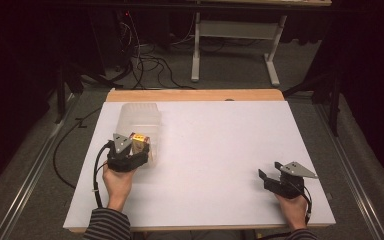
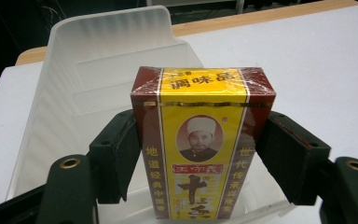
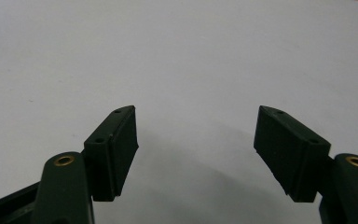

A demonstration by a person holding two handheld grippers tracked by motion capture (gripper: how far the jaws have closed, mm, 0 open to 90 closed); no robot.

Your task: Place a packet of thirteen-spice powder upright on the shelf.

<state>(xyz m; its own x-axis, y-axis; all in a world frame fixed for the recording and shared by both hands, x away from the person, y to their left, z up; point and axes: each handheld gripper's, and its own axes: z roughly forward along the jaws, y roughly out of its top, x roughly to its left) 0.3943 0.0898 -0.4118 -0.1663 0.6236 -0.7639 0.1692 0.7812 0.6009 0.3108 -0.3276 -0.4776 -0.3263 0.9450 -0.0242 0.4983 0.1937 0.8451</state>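
From the high view, the left claw (image 1: 136, 146) sits near the worktop's (image 1: 215, 165) left edge, at the near end of a translucent plastic bin (image 1: 139, 120), closed on a red and yellow box (image 1: 141, 138). The right claw (image 1: 270, 176) rests near the near right corner, holding nothing.

In the left gripper view, both pads (image 2: 121, 149) press the box's (image 2: 200, 140) sides, and the box stands upright over the bin's (image 2: 102, 60) floor.

In the right gripper view, the right claw (image 3: 196, 140) gapes wide over bare worktop (image 3: 177, 56).
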